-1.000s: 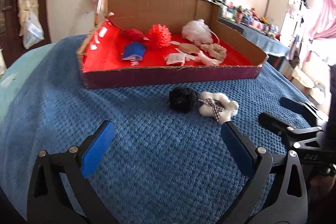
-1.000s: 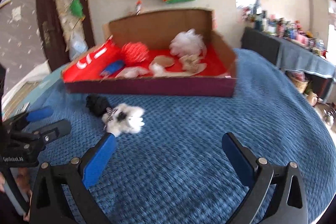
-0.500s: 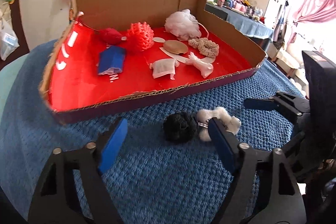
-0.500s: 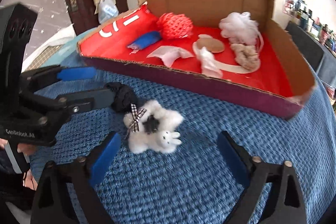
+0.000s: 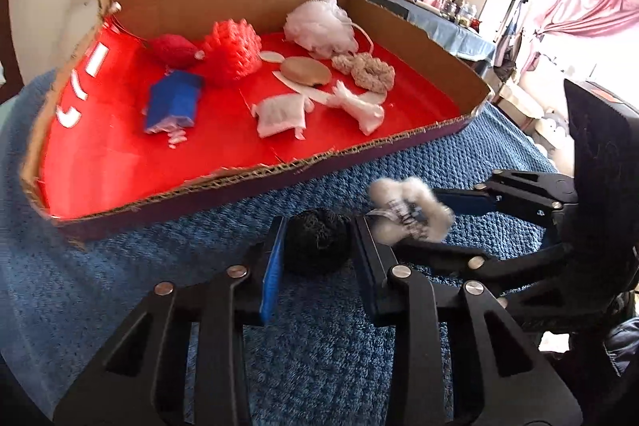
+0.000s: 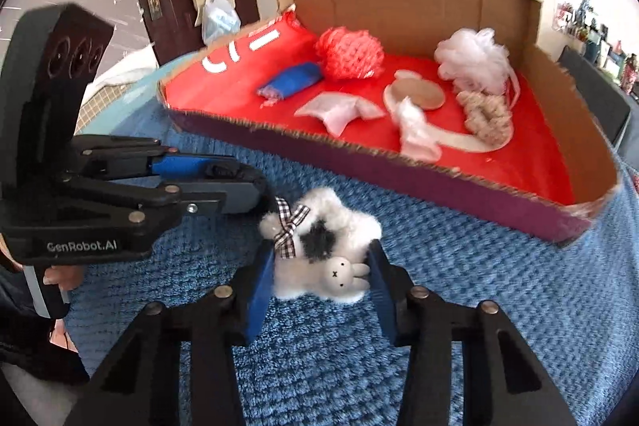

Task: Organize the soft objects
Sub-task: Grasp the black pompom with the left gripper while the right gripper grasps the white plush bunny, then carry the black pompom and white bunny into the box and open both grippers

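Grip comes first: my left gripper [image 5: 317,246] has just been closing and now pinches the black pom-pom [image 5: 317,240], while my right gripper [image 6: 321,276] has been closing too, squeezing the white plush bunny [image 6: 319,250]. Both rest on the blue blanket [image 6: 459,286]. I'd lift straight, then carry toward twelve o'clock over the cardboard box [image 6: 399,162] wall.

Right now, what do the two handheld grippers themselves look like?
Both match: the left gripper and right gripper have black linkage fingers with silver rivets and blue pads. In the right wrist view, the left gripper's body carries white "GenRobot.AI" lettering and a tall black block with three round recesses. No cables are visible.
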### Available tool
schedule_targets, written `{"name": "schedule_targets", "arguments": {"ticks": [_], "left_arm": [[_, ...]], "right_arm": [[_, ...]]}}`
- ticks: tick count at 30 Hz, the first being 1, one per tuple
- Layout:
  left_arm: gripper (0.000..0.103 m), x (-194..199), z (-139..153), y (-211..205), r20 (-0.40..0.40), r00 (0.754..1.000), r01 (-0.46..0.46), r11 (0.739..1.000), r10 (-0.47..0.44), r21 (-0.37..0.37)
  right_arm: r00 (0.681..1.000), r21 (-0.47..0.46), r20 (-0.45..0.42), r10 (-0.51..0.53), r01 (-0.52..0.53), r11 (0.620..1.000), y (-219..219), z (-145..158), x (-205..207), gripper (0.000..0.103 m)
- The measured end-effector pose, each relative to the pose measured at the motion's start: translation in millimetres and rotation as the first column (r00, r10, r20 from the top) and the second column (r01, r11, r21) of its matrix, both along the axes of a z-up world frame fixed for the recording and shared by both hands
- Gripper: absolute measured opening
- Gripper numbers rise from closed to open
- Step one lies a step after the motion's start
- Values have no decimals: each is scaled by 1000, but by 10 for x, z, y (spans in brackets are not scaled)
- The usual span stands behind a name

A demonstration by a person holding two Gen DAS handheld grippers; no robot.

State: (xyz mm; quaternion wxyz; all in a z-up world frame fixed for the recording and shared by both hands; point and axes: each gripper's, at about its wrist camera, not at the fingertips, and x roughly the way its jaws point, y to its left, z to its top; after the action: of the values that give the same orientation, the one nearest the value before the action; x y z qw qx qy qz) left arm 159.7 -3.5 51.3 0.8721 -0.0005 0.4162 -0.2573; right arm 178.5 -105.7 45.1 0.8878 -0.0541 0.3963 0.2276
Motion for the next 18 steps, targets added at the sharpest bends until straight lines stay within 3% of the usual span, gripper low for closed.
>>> {"name": "schedule_targets", "arguments": {"ticks": [8,18], "left_arm": [[30,-189,187,124,78,996,-38,999,36,20],[30,-167,258,190,94,994,-58,998,56,14]], "right_arm": [[993,31,58,-102,100,994,-307,244,-47,47],[990,36,75,-118,115,993,-361,325,-50,48]]}}
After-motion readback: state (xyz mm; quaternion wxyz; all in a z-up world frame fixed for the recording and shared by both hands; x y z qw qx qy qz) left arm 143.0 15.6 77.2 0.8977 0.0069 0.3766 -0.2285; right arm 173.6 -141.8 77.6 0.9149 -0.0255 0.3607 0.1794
